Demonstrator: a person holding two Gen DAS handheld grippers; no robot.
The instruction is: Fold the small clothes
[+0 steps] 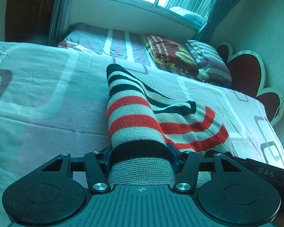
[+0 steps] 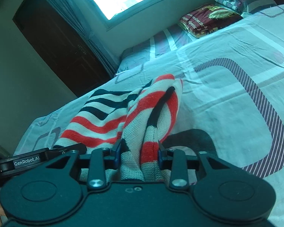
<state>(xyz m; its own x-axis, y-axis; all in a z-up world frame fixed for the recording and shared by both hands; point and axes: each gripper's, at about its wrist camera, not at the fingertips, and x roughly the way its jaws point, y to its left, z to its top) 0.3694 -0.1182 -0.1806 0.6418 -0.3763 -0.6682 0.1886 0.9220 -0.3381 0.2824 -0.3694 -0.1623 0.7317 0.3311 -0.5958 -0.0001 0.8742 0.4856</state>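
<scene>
Sweater [image 1: 140, 124] | knit, red, black, grey stripes | bunched on bedsheet [image 1: 47, 94]

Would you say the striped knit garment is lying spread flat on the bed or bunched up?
Bunched up: the striped knit garment rises in folds off the bed sheet, gathered between the fingers of both grippers.

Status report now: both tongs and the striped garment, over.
Left tongs shut on striped knit garment. Right tongs shut on same garment. Bed sheet beneath; nothing blocking.
</scene>
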